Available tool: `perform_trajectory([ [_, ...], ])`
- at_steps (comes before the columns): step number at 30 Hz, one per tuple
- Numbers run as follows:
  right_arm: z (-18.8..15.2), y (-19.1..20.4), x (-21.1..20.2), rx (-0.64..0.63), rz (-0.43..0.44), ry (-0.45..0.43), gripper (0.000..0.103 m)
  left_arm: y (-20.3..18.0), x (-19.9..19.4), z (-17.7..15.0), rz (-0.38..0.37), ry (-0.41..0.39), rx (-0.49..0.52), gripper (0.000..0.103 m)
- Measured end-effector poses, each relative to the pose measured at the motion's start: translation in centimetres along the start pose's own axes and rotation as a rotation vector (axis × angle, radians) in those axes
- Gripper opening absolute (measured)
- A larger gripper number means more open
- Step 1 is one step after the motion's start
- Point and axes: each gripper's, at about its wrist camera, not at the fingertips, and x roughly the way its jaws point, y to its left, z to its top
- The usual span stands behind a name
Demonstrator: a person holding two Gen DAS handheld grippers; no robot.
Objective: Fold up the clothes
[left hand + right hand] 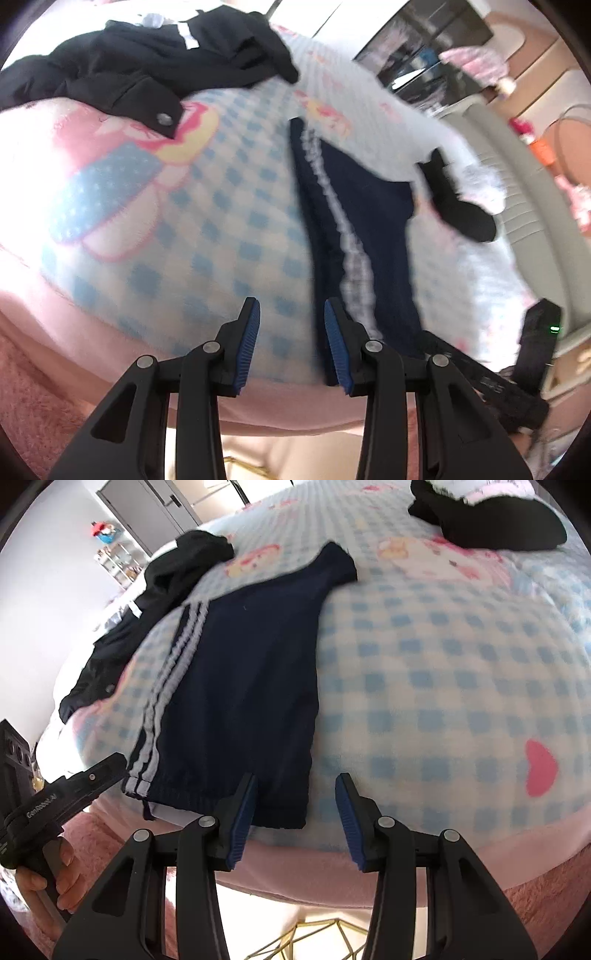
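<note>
Left wrist view: the left gripper (291, 325) hangs with jaws apart, empty, at the near end of the navy trousers with 3 white side stripes (354, 236) lying on the blue-and-white checked fleece blanket (229, 192).

Right wrist view: the right gripper (295, 805) is parted, holding nothing, just over the trousers' waistband (207, 794). A black jacket (155, 602) lies beyond the trousers.

A bed (443, 657) with a blue-checked cartoon blanket carries navy striped trousers (240, 686) at centre, a black jacket (155, 590) at ten o'clock, and another black garment (491, 524) at one o'clock.

Navy white-striped trousers (236, 679), blue-checked blanket (443, 672)
</note>
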Motion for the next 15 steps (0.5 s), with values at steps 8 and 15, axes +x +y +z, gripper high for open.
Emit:
perform_trajectory([
  [8,0.0,-0.3,0.3,0.007,0.033,0.020,0.048,-2.5,1.0,-1.0,-0.091,0.079,0.096,0.038],
  [15,-0.3,-1.2,0.9,0.054,-0.026,0.007,0.058,-3.5,2.6,-1.6,-0.024,0.106,0.112,0.021],
])
